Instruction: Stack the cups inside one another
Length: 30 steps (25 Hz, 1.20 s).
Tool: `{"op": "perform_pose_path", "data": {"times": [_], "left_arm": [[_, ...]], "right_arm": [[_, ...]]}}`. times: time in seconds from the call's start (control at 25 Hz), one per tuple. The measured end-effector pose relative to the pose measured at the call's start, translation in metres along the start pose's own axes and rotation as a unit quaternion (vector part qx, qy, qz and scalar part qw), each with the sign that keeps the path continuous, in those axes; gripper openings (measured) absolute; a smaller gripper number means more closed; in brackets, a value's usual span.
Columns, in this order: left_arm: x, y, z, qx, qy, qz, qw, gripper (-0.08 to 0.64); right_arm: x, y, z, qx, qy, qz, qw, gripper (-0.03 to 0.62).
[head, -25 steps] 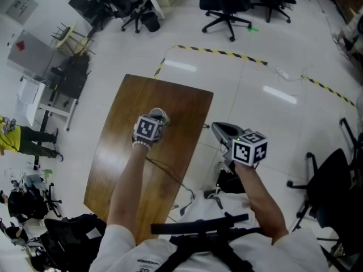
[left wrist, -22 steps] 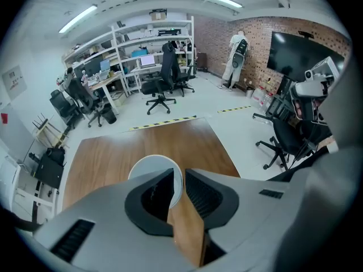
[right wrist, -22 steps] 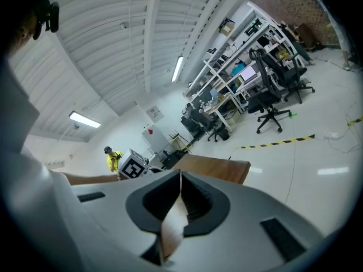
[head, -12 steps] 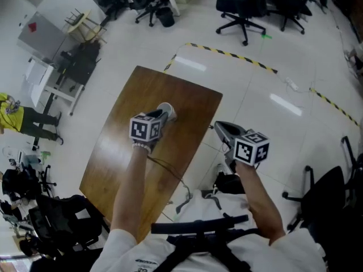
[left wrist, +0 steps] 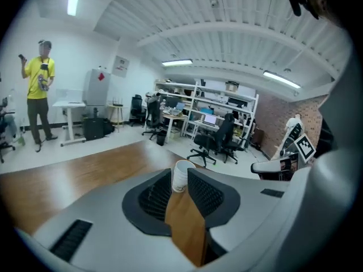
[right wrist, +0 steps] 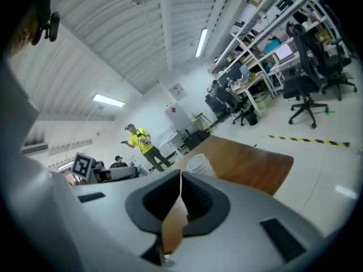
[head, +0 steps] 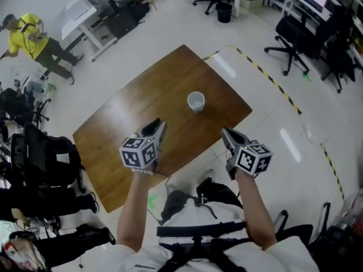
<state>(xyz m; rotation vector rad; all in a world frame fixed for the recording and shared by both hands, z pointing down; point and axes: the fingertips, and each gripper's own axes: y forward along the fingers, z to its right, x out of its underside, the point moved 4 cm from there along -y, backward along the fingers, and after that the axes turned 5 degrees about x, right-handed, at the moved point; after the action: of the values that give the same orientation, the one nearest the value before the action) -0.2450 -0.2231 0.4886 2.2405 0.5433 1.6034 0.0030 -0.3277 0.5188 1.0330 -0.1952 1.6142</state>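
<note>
- Left tool (head: pixel 157 126): jaws well apart and just been opening, nothing between the pads. It hangs over the near part of the tabletop (head: pixel 113 135).
- Right tool (head: pixel 228 136): jaw tips meet in a thin line, nothing held. It hangs off the tabletop's near edge, over the floor (head: pixel 295 169).
- Cup stack (head: pixel 195 101): white, upright, mouth up, long axis vertical. It stands on the tabletop towards the far right corner.
- Cup stack vs tools: ahead of both, well apart from each, roughly between their lines of aim in the head view. No contact.
- Left gripper view: the cup stack shows far off, framed in the gap between the open jaws. The right tool's marker cube (left wrist: pixel 305 147) is at the right edge.
- Right gripper view: the cup stack peeks just above the shut jaws, and here two nested rims can be seen. The head view shows only one round mouth.
- Head view only: the whole tabletop outline and both forearms.
- Background: person in yellow shirt (head: pixel 28 30), office chairs (head: pixel 295 35).
</note>
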Motion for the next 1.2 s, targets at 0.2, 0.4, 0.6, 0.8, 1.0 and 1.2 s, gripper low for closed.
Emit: {"op": "perform_pose_path", "data": {"times": [0.2, 0.4, 0.6, 0.8, 1.0, 1.2], "left_arm": [[0.041, -0.058, 0.011, -0.040, -0.038, 0.024, 0.9982, 0.008], [0.081, -0.093, 0.029, -0.058, -0.079, 0.043, 0.9943, 0.000], [0.114, -0.139, 0.052, -0.094, -0.058, 0.054, 0.9923, 0.000], [0.138, -0.191, 0.073, -0.111, -0.048, 0.065, 0.9905, 0.000], [0.154, -0.219, 0.085, -0.102, -0.048, 0.073, 0.9909, 0.000], [0.162, -0.226, 0.098, -0.084, -0.042, 0.074, 0.9927, 0.000]], "right_arm": [[0.010, 0.011, -0.026, -0.022, -0.021, -0.027, 0.999, 0.021], [0.025, 0.005, -0.055, -0.039, -0.037, -0.030, 0.998, 0.009], [0.066, -0.018, -0.095, -0.066, -0.076, -0.044, 0.994, 0.009], [0.100, -0.051, -0.144, -0.069, -0.132, -0.045, 0.988, 0.006], [0.118, -0.075, -0.171, -0.061, -0.160, -0.031, 0.985, 0.006], [0.127, -0.103, -0.170, -0.038, -0.154, -0.020, 0.987, 0.006]]}}
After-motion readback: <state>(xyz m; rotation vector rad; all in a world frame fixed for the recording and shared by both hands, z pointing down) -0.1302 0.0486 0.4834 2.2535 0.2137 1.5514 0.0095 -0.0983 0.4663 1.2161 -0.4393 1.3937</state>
